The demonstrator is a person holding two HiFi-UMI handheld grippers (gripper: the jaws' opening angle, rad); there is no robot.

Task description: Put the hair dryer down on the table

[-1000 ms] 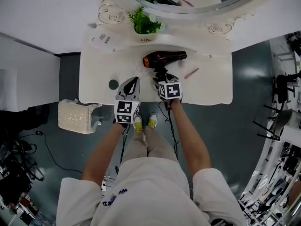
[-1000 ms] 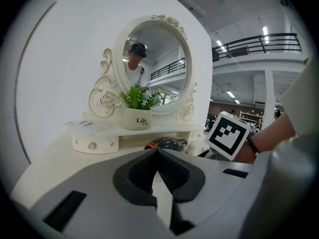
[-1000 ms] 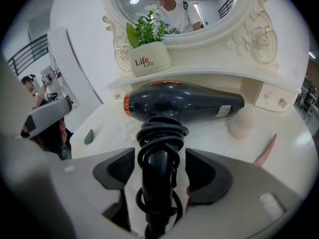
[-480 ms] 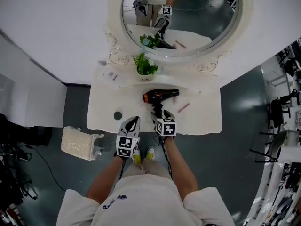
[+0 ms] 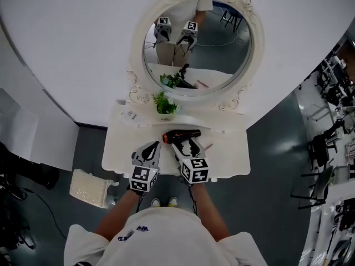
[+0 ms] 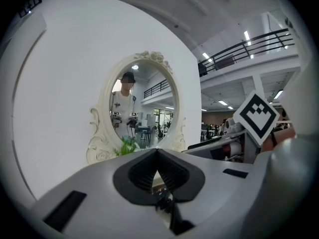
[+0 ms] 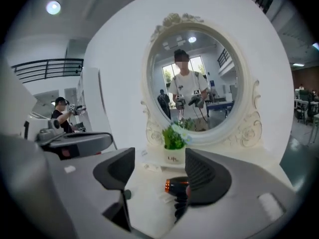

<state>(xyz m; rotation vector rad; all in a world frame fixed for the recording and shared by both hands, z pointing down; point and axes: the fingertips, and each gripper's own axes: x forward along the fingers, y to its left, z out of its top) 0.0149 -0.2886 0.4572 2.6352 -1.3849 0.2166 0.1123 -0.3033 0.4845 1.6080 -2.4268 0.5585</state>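
Well, plant (image 7: 174, 136) in pot (image 7: 173, 158), hair dryer (image 5: 183, 134) nearby

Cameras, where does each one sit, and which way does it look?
Head view: on the person's head, looking steeply down at the table and hair dryer; shows both forearms, left gripper and right gripper.
Left gripper view: on the left gripper, looking along its shut jaws at the mirror; the right gripper's marker cube shows.
Right gripper view: on the right gripper, looking along its open jaws at the hair dryer and potted plant.
Shared: both gripper views show the mirror, person reflected.
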